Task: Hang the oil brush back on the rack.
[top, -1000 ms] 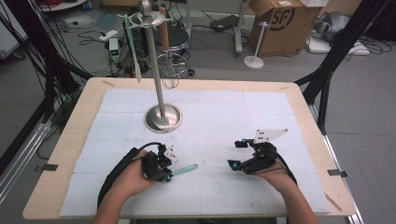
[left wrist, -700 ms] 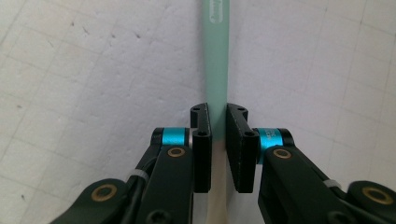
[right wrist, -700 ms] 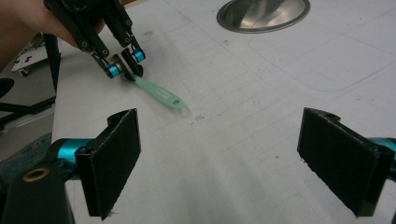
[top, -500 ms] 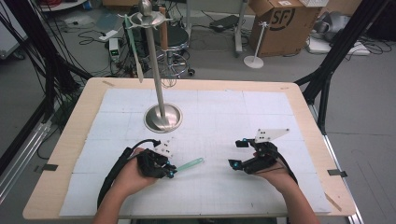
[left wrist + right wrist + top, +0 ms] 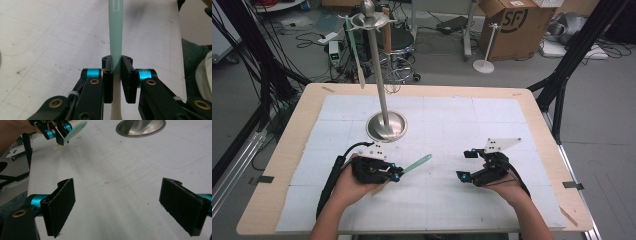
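My left gripper (image 5: 396,175) is shut on a mint-green utensil (image 5: 417,163) with a cream handle, held a little above the white mat near the front left. In the left gripper view the jaws clamp the utensil (image 5: 115,30) where green meets cream, and its blade points away from me. The right gripper (image 5: 466,165) rests at the front right, open, with nothing between its pads (image 5: 62,205). From the right gripper view the left gripper (image 5: 56,131) and the utensil (image 5: 75,130) appear at the top left.
A metal stand (image 5: 386,126) with a round base rises mid-table, and a pale green utensil (image 5: 354,50) hangs from its top ring. A white gridded mat (image 5: 452,120) covers the wooden table (image 5: 287,150). Behind the table, cables and a cardboard box (image 5: 512,25) lie on the floor.
The left gripper has lifted and shifted slightly towards the stand, carrying the green utensil off the mat. The right gripper has stayed put.
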Demonstrator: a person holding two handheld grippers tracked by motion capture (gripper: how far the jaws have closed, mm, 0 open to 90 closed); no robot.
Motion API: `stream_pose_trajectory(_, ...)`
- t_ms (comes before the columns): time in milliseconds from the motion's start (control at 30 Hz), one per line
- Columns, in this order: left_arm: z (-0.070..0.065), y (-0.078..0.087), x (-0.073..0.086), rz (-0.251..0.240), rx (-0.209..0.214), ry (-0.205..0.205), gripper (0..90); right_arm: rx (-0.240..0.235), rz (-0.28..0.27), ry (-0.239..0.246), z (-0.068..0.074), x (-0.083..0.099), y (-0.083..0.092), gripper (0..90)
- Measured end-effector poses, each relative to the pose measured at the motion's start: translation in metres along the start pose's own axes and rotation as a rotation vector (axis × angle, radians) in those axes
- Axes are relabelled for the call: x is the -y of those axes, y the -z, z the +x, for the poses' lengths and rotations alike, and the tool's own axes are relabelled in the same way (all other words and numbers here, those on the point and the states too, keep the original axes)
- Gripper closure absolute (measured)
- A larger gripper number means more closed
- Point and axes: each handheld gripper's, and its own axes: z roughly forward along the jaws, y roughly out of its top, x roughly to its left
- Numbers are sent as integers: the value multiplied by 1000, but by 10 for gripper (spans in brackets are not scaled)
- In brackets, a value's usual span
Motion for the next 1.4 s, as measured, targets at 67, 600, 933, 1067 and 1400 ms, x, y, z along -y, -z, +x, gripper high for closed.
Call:
stream_pose_trajectory(67,1,2,0,-24,-1,4,811,-1,-1,0,0,0,0,127)
stream_pose_trajectory(600,4,25,-12,-225,53,3,811,-2,-4,1,0,0,0,127)
stream_pose_trajectory(933,4,38,-20,-301,69,-9,811,-5,-2,0,0,0,0,127)
stream_pose_trajectory(1067,4,41,-21,-322,75,-14,811,-5,-5,-2,0,0,0,127)
stream_pose_trajectory(1400,7,55,-27,-396,69,-23,811,-6,-8,-3,-1,0,1,127)
